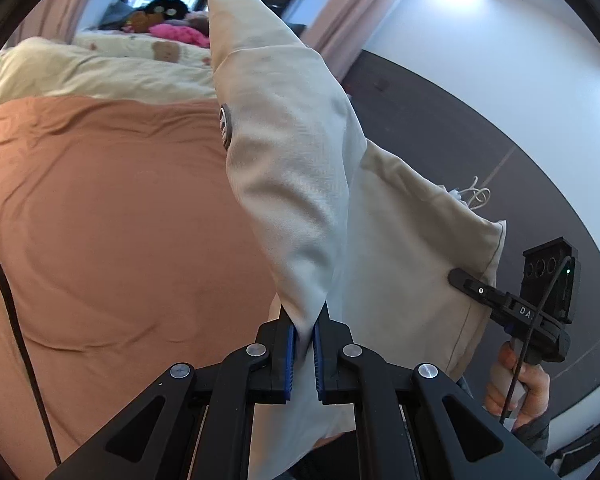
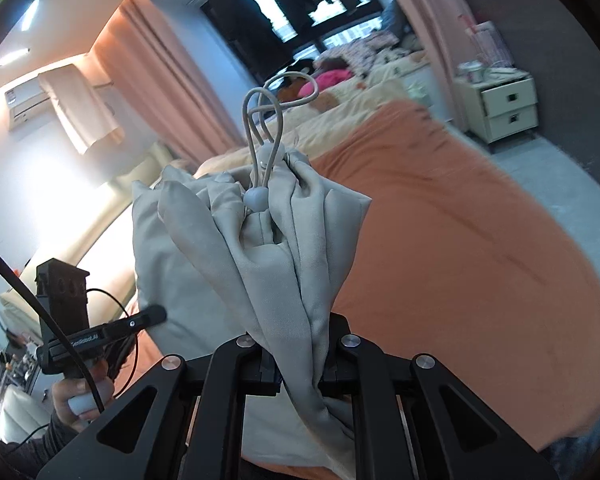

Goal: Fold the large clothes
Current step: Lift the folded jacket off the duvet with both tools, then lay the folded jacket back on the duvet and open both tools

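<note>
Our left gripper (image 1: 304, 354) was clamped on a fold of the one pale grey garment (image 1: 300, 184), and our right gripper (image 2: 298, 364) pinched a bunched edge near its drawstring (image 2: 266, 136). The garment hung in the air between the two grippers, above the orange bedspread (image 1: 112, 220). We judged this the lifting step; next it would need spreading flat on the bed before any fold.

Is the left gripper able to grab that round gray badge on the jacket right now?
Probably not. The left gripper is already shut on the jacket, so its jaws are full. The badge sits farther up the same hanging cloth, with nothing covering it, but the gripper would have to let go first.
</note>
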The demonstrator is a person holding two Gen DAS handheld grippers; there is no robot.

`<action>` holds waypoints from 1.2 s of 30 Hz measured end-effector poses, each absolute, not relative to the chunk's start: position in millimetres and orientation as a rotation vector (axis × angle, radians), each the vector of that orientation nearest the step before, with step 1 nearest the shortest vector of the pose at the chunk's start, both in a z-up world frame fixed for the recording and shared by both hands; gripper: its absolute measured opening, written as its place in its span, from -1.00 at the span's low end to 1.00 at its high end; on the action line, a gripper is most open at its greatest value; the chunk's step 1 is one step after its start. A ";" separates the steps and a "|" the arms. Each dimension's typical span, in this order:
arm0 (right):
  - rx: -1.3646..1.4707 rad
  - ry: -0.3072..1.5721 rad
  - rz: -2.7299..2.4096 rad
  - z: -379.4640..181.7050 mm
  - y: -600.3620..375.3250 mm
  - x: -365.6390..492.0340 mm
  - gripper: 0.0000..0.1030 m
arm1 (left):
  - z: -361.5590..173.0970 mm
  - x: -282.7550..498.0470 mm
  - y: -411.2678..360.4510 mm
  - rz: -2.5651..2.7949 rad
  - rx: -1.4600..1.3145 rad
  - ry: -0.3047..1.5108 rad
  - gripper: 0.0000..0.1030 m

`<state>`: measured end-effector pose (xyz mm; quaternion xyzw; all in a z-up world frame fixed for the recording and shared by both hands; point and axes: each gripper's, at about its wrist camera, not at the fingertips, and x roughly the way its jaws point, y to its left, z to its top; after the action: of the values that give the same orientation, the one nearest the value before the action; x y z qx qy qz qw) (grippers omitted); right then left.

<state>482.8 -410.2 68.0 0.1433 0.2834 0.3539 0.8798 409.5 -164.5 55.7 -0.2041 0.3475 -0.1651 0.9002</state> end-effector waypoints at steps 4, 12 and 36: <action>0.302 0.564 0.678 76.5 -431.8 451.7 -0.85 | 65.3 414.5 -205.6 -0.390 -0.411 0.721 -0.85; 0.301 0.561 0.565 95.7 -463.2 419.6 -0.85 | 70.9 427.8 -273.0 -0.496 -0.398 0.754 -0.85; 0.232 0.722 0.298 82.0 -391.7 519.6 -0.85 | -52.1 583.5 -341.3 -0.538 -0.405 1.021 -0.83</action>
<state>519.6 -391.7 82.0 0.1128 0.3510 0.1451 0.9182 583.5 -341.3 -52.1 -0.1901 0.4791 -0.2527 0.8188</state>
